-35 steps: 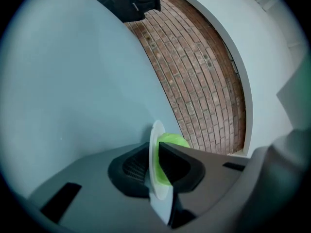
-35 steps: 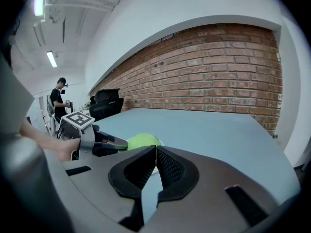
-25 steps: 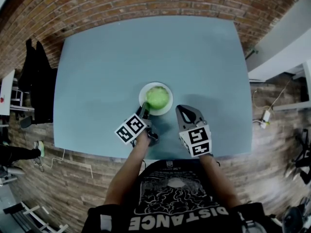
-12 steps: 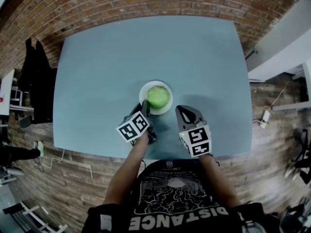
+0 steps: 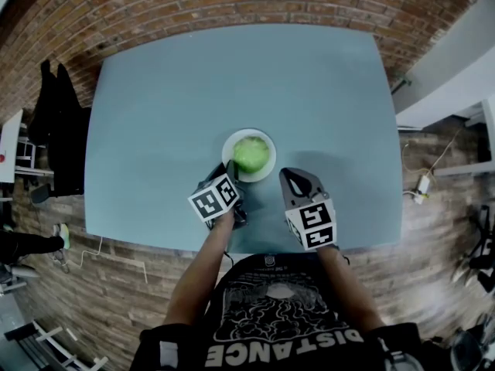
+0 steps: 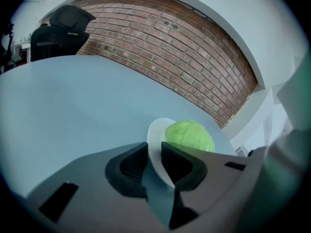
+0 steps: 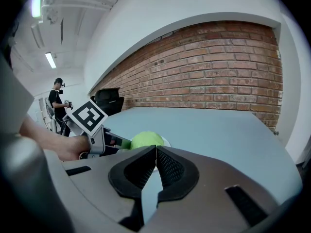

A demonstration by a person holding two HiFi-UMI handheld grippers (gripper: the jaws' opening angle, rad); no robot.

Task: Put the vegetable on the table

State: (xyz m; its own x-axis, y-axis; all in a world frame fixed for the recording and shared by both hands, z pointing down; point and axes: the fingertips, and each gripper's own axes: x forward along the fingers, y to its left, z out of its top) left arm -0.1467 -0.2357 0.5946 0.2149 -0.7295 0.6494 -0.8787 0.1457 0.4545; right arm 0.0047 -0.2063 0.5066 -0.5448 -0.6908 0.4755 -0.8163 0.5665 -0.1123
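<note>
Our left gripper (image 5: pixel 231 178) is creeping a touch forward and to the right compared with a second ago, its marker cube sliding closer to the plate (image 5: pixel 268 168), while the plate itself is barely shifting. We're seeing its jaws clamping on the plate's near rim, with the thin white edge running between the dark ribbed pads. The vegetable (image 5: pixel 251 154) is sitting on that plate, near the middle of the grey-blue worktop (image 5: pixel 170 99), just beyond those jaws.

We're holding the right gripper (image 5: pixel 289 176) just beside the plate on its right, jaws pressing together on nothing. From there the vegetable is lying ahead and to the left, close by. The left jaws are nearer but busy with the rim, so we're judging the right as the free one for the pick, and it is needing to open wide first.

We're looking at a round, pale green head, cabbage-like, with a smooth, faintly veined skin and no long axis to line up with. The plate is looking shallow, glossy and hard. A ball like this is likely to roll once it leaves the rim.
</note>
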